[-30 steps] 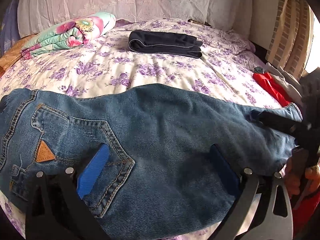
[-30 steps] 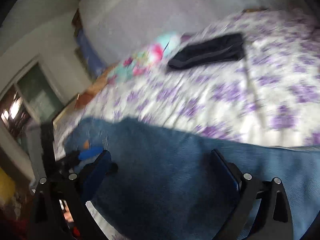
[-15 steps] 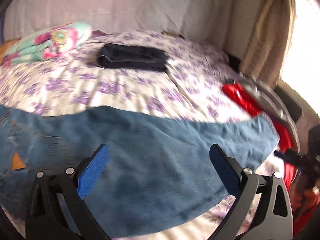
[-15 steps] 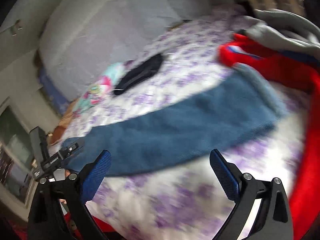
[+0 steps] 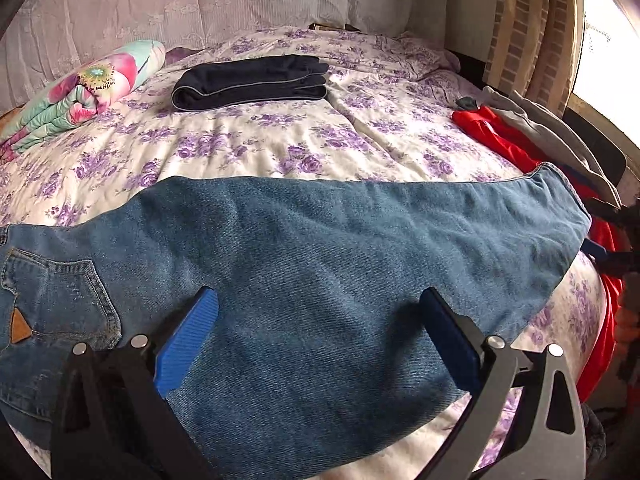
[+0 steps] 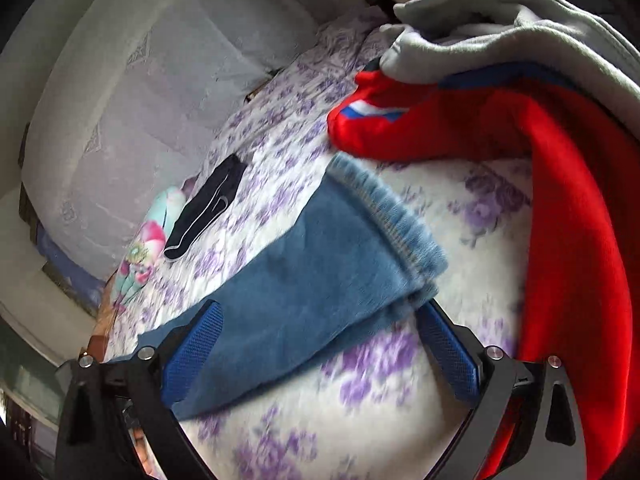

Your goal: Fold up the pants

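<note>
Both hand-held grippers, left (image 5: 320,320) and right (image 6: 320,336), wide open, empty, above jeans (image 5: 320,248).

A bed (image 5: 280,148) with clothes laid on it.
The bed is covered by a white sheet with purple flowers. Blue jeans (image 5: 320,264) are spread flat across the near side. Dark folded pants (image 5: 248,82) are set near the far end, well apart from the jeans. A rolled flowery blanket (image 5: 80,92) is placed at the far left. Red (image 6: 540,168) and grey clothes (image 6: 520,28) are piled at the right edge.
</note>
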